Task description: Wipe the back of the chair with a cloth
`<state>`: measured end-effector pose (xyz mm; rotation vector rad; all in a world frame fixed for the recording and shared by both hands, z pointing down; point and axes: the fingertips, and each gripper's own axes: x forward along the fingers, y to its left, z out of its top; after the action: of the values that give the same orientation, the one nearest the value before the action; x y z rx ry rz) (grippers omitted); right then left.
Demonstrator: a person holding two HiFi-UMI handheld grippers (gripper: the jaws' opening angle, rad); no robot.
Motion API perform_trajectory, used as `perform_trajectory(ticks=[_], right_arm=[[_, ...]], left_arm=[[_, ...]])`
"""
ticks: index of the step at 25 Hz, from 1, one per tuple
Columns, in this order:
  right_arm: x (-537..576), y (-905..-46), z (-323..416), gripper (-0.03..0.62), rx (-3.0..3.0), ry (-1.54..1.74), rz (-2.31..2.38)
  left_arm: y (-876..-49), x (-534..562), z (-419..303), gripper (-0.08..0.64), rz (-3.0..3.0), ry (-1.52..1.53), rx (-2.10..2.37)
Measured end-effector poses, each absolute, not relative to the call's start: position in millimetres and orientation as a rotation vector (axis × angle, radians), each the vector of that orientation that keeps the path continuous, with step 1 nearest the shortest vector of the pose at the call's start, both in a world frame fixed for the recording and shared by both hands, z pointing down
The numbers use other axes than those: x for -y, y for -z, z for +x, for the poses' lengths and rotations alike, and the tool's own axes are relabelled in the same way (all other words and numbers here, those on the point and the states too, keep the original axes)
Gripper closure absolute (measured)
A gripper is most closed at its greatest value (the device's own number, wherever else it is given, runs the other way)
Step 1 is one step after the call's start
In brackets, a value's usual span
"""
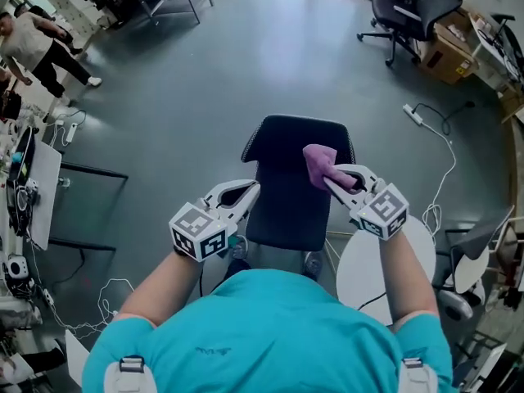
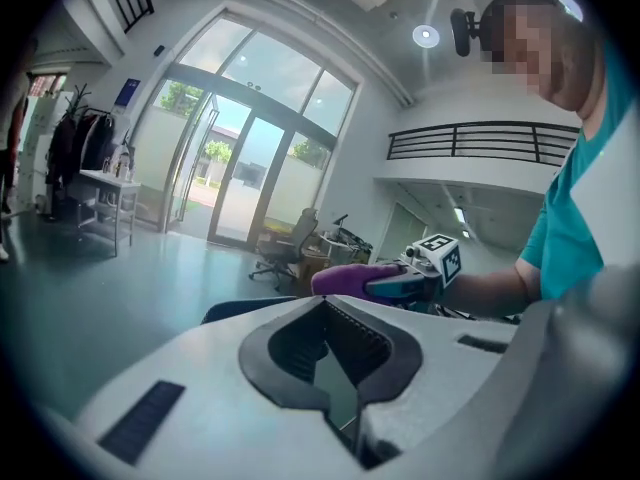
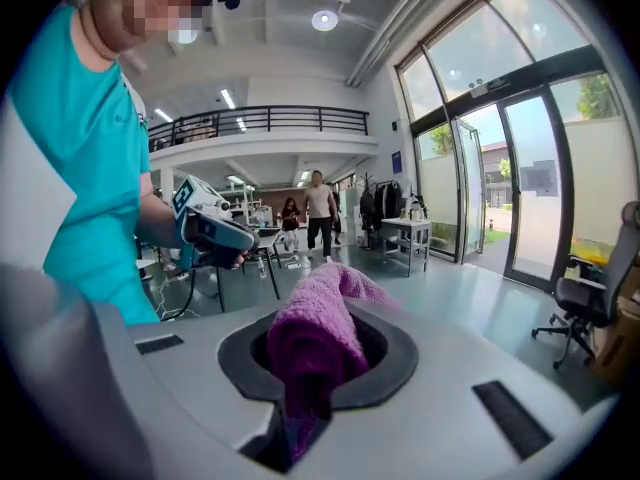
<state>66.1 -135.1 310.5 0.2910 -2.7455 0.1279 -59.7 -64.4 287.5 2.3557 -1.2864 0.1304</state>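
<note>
Purple cloth is clamped in the right gripper. It's bunched between the jaws, with the loose end sticking out past the tips. It sits over the upper right part of the dark chair back; can't tell whether it touches the fabric.

Right gripper view confirms this: cloth fills the jaw hollow and the jaws are closed on it.

Left gripper is at the left edge of the chair back, tips together with nothing between them. The left gripper view shows the same: ribbed pads meet at the tip and the hollow is empty.

The person stands behind the chair in a teal shirt, with both arms forward.

Around it:
- Grey floor.
- White round table just right of the chair.
- Black office chair and cardboard box far right.
- Power strip with cable on the floor.
</note>
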Motion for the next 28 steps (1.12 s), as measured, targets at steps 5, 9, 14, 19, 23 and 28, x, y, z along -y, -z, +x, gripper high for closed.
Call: perform_trajectory(ticks=[5, 9, 14, 19, 23, 28], right_arm=[[171, -364, -18, 0.542, 2.674, -0.012, 0.204], [203, -412, -81, 0.541, 2.598, 0.115, 0.195], [236, -466, -140, 0.541, 2.518, 0.294, 0.270], [266, -496, -169, 0.541, 2.470, 0.411, 0.411], [278, -519, -179, 0.541, 2.377, 0.513, 0.484], [293, -528, -175, 0.540, 2.343, 0.530, 0.564]], left_arm=[[-332, 81, -93, 0.555, 2.368, -0.161, 1.270], [-367, 84, -115, 0.555, 2.378, -0.161, 1.272], [-418, 74, -132, 0.555, 2.351, -0.149, 1.262], [-454, 71, -130, 0.555, 2.356, -0.142, 1.246], [-471, 69, -128, 0.555, 2.356, -0.130, 1.217], [-485, 74, -126, 0.555, 2.336, -0.103, 1.219]])
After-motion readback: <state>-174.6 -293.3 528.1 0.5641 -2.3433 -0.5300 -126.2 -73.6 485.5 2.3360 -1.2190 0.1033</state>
